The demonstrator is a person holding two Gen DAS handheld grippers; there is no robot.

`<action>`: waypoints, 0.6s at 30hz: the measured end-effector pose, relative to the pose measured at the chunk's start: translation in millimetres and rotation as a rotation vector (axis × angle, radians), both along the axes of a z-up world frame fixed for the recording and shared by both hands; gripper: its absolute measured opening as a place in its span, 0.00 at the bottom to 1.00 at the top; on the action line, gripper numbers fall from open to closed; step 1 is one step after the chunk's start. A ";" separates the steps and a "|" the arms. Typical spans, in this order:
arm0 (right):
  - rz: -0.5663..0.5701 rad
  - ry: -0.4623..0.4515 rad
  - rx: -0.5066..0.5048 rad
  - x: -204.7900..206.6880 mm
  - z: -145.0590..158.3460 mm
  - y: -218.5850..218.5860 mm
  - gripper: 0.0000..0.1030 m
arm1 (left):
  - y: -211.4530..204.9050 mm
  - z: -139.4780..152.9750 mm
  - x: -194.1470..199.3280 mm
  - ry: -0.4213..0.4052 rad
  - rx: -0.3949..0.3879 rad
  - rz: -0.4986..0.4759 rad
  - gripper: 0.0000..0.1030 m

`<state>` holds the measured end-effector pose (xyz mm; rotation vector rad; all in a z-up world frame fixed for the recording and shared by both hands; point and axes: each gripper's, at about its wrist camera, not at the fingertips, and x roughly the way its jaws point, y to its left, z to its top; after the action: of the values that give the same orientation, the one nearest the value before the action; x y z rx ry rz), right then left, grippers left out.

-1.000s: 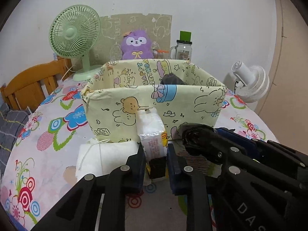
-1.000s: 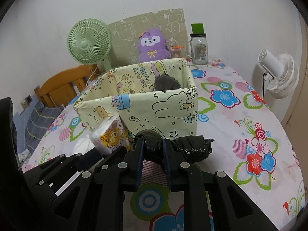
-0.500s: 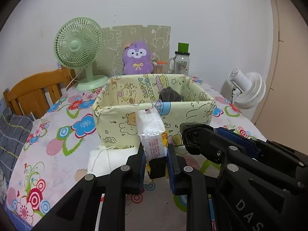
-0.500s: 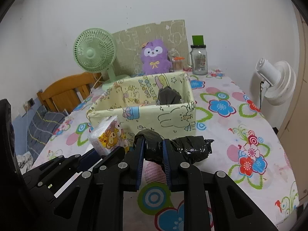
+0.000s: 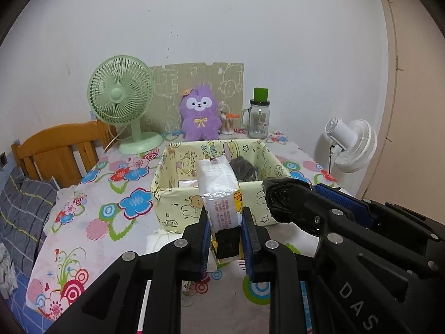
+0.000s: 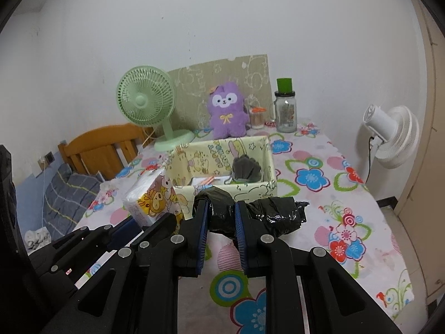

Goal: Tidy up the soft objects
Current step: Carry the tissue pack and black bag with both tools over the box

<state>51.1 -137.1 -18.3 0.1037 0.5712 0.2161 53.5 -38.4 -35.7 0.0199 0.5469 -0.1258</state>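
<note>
Left wrist view: left hand-held gripper [image 5: 224, 224] is clamped on the tissue pack [image 5: 218, 192], pinched at its near lower end, the rest sticking up and forward. It hangs in front of the near wall of the fabric box [image 5: 178, 200], above the tabletop [image 5: 111, 217]. Pack looks light and squashy with a slick plastic wrap; an end pinch lets it droop or slide, so mid-body is the safer hold.

Right wrist view: right hand-held gripper [image 6: 221, 217] is closed on a wad of black plastic bag [image 6: 250, 215], pads biting the left part, loose tail hanging out to the right. It sits just short of the box's near rim. Bag looks near weightless, limp and slippery; grip the bunched core, not the tail. A dark cloth bundle [image 6: 246, 169] is already in the box.
</note>
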 end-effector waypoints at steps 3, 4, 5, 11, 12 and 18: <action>-0.008 -0.007 -0.003 -5.6 6.8 -0.7 0.22 | -0.9 7.4 -4.5 -0.008 -0.001 -0.003 0.18; -0.009 -0.008 -0.003 -6.7 9.2 -0.6 0.22 | -0.9 9.8 -6.1 -0.011 -0.002 -0.003 0.18; -0.010 -0.009 -0.001 -7.9 11.6 -0.7 0.22 | -0.9 12.6 -8.2 -0.012 -0.004 -0.003 0.18; -0.010 -0.023 -0.005 -12.1 26.8 -0.8 0.22 | 0.0 24.8 -12.2 -0.026 -0.011 -0.002 0.18; -0.011 -0.026 -0.004 -12.3 28.8 -1.3 0.22 | -0.2 26.6 -12.4 -0.028 -0.013 -0.002 0.18; -0.019 -0.040 0.000 -9.5 41.8 -2.2 0.22 | -0.4 39.0 -9.5 -0.042 -0.016 -0.009 0.18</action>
<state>41.7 -139.3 23.5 0.1044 0.5305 0.1990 43.9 -38.8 3.3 0.0096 0.5040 -0.1381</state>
